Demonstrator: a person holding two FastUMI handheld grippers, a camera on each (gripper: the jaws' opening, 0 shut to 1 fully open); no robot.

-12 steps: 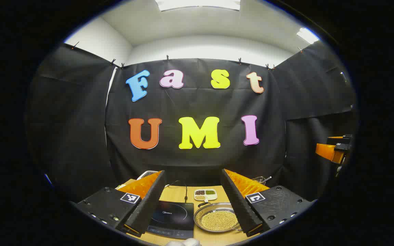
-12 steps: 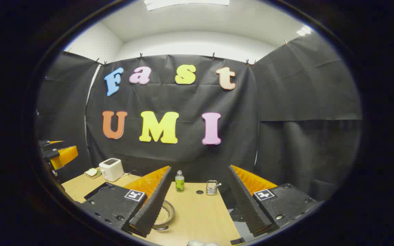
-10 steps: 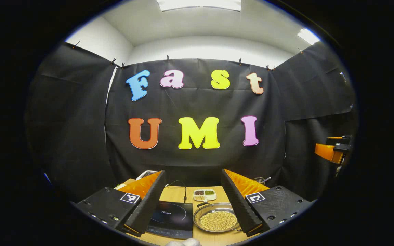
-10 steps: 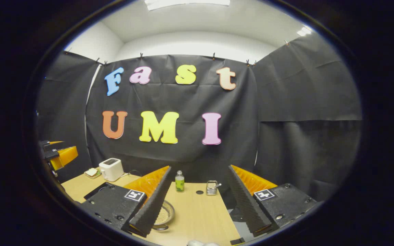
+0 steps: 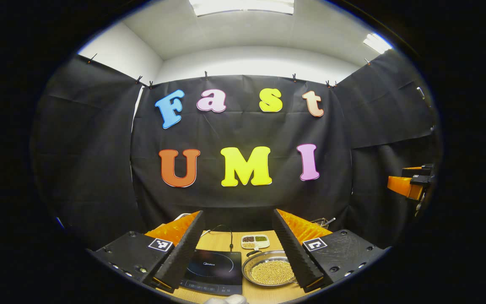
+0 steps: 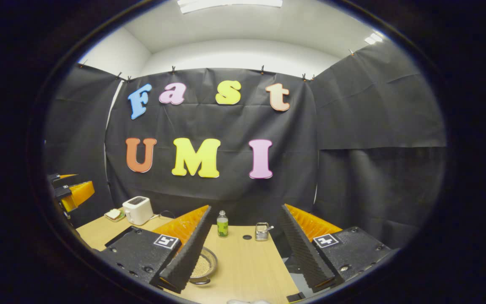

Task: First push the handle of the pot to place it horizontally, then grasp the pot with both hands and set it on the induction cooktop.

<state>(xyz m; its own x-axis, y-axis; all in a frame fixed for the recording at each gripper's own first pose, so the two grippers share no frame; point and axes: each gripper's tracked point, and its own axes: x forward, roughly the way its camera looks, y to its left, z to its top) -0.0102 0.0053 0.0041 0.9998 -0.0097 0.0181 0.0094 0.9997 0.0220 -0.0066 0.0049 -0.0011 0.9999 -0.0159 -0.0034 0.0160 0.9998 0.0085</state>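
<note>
A shallow steel pot (image 5: pixel 268 272) full of small yellow beans sits on the wooden table, its dark handle (image 5: pixel 251 253) at the far left of the rim. Immediately left of it lies the black induction cooktop (image 5: pixel 214 270). My left gripper (image 5: pixel 238 212) hovers open above and in front of both, nothing between its fingers. In the right gripper view the pot (image 6: pixel 206 265) peeks out from behind the left finger. My right gripper (image 6: pixel 245 207) is open and holds nothing. Each gripper shows at the edge of the other's view, the right gripper (image 5: pixel 407 185) and the left gripper (image 6: pixel 72 192).
A divided dish of beans (image 5: pixel 255 241) and the cooktop's cord (image 5: pixel 229 236) lie behind the cooktop. A white toaster (image 6: pixel 137 210), a small green bottle (image 6: pixel 222 223) and a metal holder (image 6: pixel 261 231) stand along the back of the table (image 6: pixel 247 266).
The left gripper view has shifted slightly, so the cooktop and pot sit a little further right in it. The right gripper has hardly moved. Both stay open.
</note>
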